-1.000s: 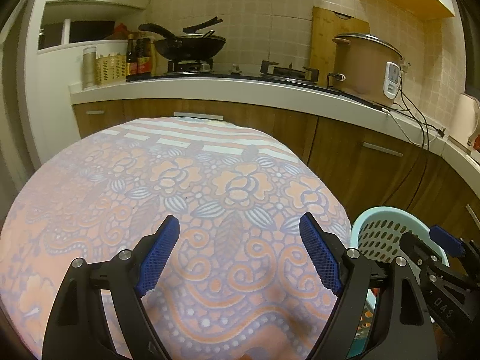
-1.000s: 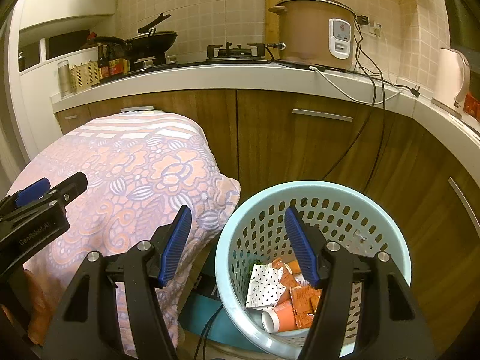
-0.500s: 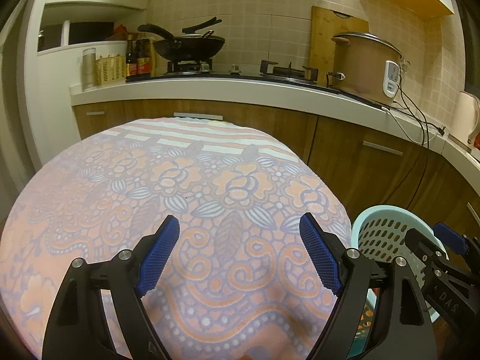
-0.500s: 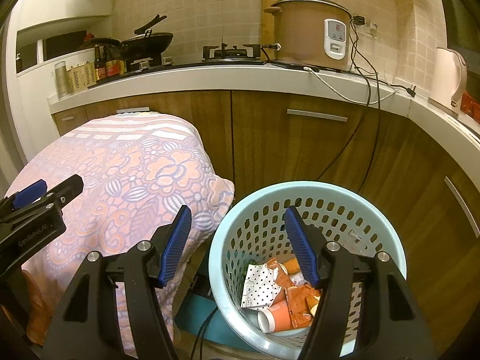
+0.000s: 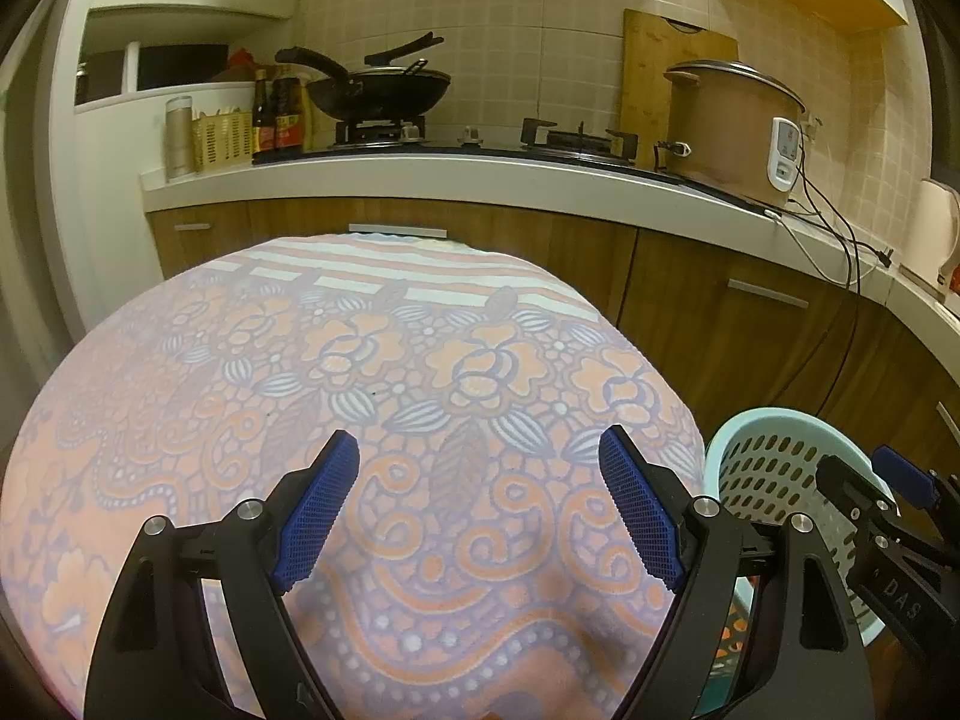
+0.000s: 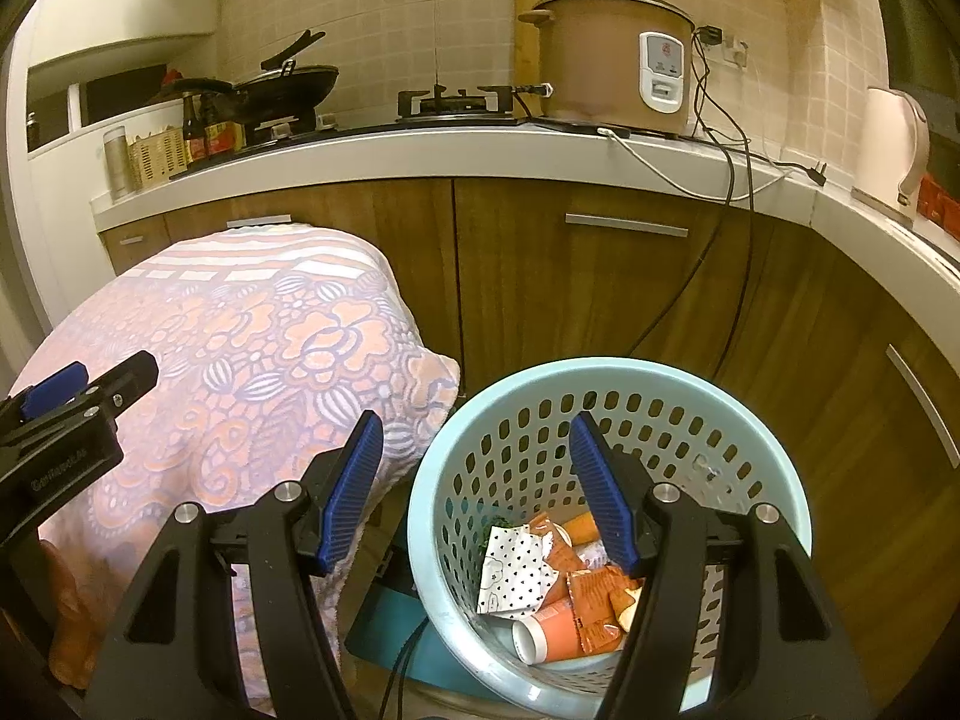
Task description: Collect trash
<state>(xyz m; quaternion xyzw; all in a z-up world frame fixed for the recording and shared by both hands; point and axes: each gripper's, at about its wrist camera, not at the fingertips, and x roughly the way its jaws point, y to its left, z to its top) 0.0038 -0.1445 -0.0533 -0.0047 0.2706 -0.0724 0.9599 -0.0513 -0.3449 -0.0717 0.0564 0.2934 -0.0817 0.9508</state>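
A light blue perforated basket (image 6: 774,456) stands on the floor beside the table; it also shows in the left wrist view (image 5: 774,462). It holds trash: an orange paper cup (image 6: 552,639), orange wrappers (image 6: 600,597) and a dotted white paper (image 6: 516,570). My right gripper (image 6: 477,495) is open and empty, above the basket's left rim. My left gripper (image 5: 480,510) is open and empty over the table's floral cloth (image 5: 360,372), which bears no trash in view. Each gripper shows in the other's view, the right one (image 5: 888,528) and the left one (image 6: 72,408).
Wooden cabinets (image 6: 600,276) and a white counter (image 6: 480,156) run behind. On the counter stand a rice cooker (image 6: 612,54) with hanging cables (image 6: 726,228), a gas stove with a wok (image 5: 384,90), bottles and a kettle (image 6: 894,144). A teal object (image 6: 390,624) lies under the basket.
The right gripper has drawn slightly back and left over the basket, which now sits more to the right in its view. The left gripper has barely moved. Both stay open.
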